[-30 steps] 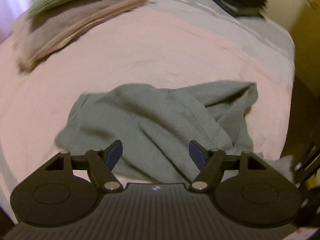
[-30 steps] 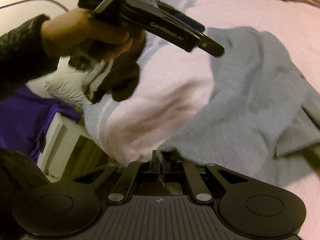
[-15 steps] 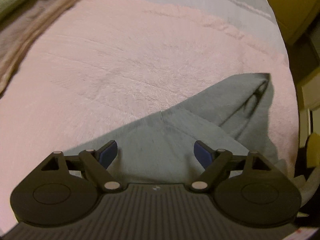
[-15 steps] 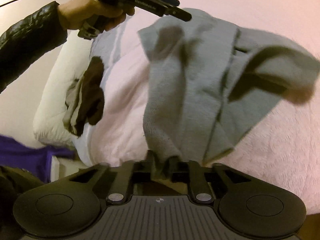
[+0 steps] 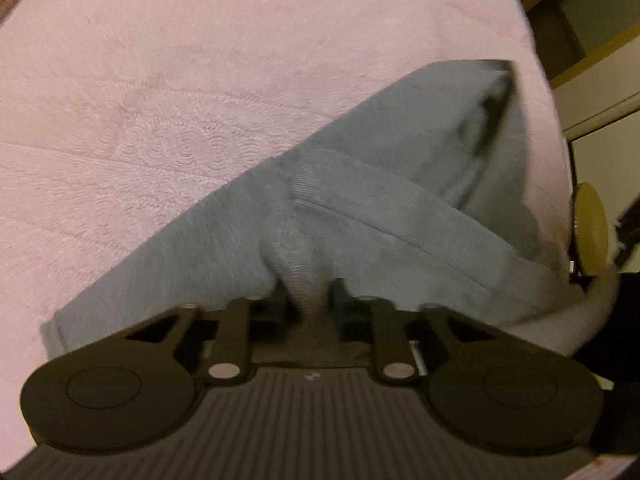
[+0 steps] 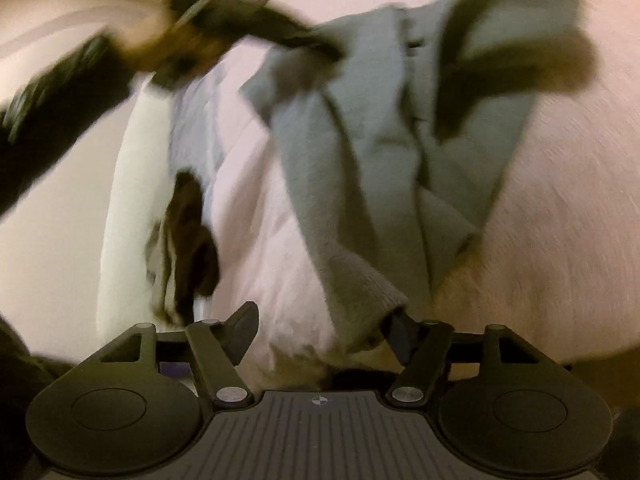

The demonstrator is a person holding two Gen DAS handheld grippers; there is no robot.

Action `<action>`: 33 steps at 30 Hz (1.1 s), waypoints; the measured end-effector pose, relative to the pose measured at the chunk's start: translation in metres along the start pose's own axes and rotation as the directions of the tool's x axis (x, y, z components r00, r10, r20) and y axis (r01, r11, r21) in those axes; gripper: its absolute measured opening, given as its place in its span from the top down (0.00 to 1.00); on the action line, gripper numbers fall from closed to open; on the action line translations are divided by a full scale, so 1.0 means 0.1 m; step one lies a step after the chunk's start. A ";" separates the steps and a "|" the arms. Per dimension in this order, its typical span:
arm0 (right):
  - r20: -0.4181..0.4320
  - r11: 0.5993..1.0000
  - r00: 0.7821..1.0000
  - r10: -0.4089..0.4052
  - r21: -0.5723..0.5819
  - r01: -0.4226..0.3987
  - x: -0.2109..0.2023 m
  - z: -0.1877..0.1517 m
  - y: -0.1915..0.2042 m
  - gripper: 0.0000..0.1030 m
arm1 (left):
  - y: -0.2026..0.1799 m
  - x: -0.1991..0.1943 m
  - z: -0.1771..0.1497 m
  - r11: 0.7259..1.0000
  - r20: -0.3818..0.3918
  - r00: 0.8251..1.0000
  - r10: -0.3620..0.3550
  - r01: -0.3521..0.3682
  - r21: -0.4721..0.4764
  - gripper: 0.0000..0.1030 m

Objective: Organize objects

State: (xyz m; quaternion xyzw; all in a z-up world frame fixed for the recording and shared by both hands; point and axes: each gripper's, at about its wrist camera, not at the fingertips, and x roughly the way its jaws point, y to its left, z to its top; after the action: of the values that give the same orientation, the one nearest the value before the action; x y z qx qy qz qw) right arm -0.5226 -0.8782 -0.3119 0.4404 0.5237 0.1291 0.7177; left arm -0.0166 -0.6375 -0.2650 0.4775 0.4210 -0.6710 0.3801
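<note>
Having swapped since before: left gripper [image 5: 308,300] now pinching grey garment [image 5: 360,216], right gripper [image 6: 320,332] spread.

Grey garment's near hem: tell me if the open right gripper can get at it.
Probably yes: the right gripper is open and the grey garment has its ribbed hem hanging between the fingers, unobstructed.

garment [image 5: 400,216] on bedspread [image 5: 200,80] — near its right edge | left claw [image 5: 308,292] at garment's near fold
</note>
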 end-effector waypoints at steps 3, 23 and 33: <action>0.103 0.992 0.995 -0.006 0.125 -0.007 0.01 -0.16 -0.04 0.36 | -0.11 -0.34 -0.27 1.000 0.073 0.997 -0.003 0.004 -0.006 0.90; 0.248 0.943 0.923 -0.294 0.234 0.237 0.73 -0.34 0.03 0.38 | -0.42 -0.72 -1.78 0.984 0.126 0.988 0.087 -0.066 -0.167 0.79; 0.225 0.945 0.934 -0.277 0.237 0.224 0.79 -0.27 0.05 0.45 | -0.08 -0.53 -1.47 0.972 0.140 0.987 0.078 -0.044 -0.232 0.43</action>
State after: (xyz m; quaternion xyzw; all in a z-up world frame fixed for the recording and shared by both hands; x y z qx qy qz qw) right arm -0.5114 -0.8108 -0.3607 0.4549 0.4896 -0.0768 0.7399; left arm 0.0369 -0.4926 -0.2400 0.3922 0.4508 -0.6400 0.4830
